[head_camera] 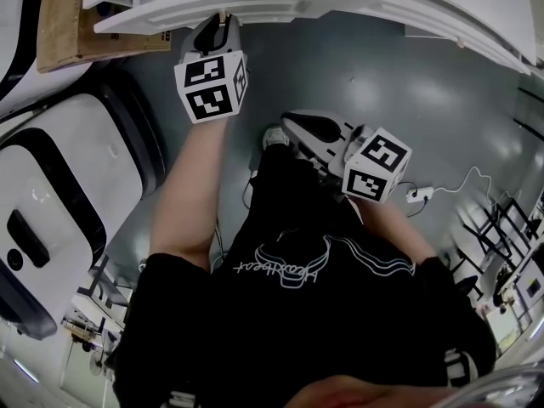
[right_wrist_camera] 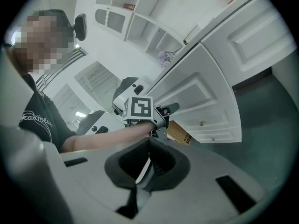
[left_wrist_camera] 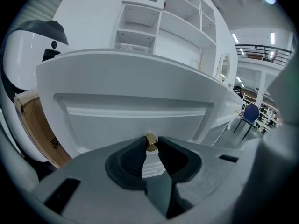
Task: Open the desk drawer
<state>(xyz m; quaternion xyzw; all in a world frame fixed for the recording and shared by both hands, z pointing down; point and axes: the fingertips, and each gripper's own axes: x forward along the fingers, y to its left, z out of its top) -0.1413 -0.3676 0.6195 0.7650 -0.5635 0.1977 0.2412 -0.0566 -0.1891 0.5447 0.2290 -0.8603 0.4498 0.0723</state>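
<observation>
The white desk drawer juts out from the desk at the top of the head view. Its panelled front fills the left gripper view, with a small brass knob at its middle. My left gripper is shut on that knob, one dark pad on each side; in the head view the left gripper reaches the drawer front from below. My right gripper hangs lower, in front of the person's body and away from the desk, with its jaws shut on nothing.
A cardboard box leans beside the desk at the left. A large white pod-shaped seat stands at the left. A power strip with cable lies on the grey floor at the right. White shelves rise behind the desk.
</observation>
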